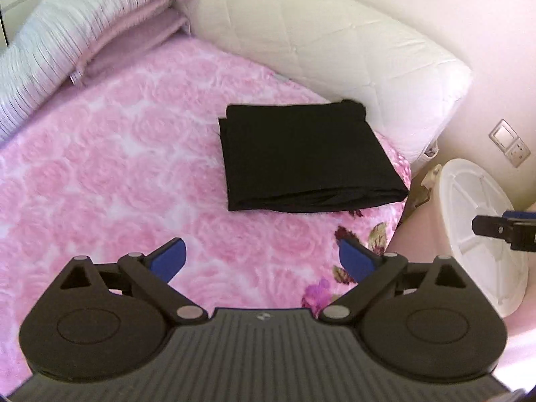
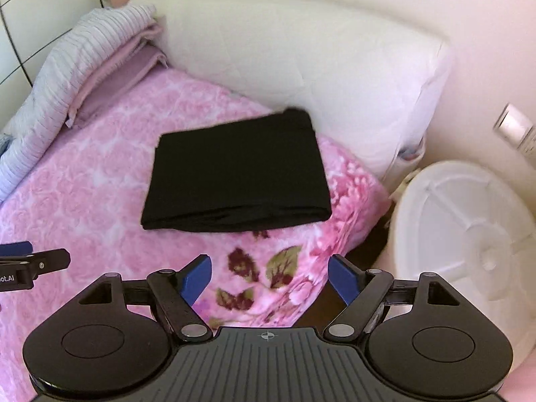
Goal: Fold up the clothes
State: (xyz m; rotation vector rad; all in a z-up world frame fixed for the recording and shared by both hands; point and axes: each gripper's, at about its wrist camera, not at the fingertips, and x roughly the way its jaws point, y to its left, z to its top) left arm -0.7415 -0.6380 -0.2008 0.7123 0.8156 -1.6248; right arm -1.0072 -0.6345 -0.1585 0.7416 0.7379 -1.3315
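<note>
The bed's near and left parts run out of both views, and each gripper's body hides the blanket below it. Past the right bed edge a white round thing with raised ribs stands low beside the bed; what it is cannot be told, and its lower part is cut off by the frame. Small items between it and the headboard are too blurred to make out. A wall plate shows on the right wall, smeared in the right wrist view. At the far left a striped quilt lies folded over pink bedding, its lower end running out of view. The black garment lies folded into a neat rectangle on the pink rose blanket, its far edge just beside the white headboard and its right corner near the bed's edge. It lies ahead of both grippers and apart from them, with bare blanket in between. The left gripper has its blue pads spread wide with nothing between them; the garment sits ahead and slightly right of it. The right gripper likewise stands wide apart and empty, the garment ahead and slightly left of it. Each gripper's tip pokes into the other's view at the frame edge.
</note>
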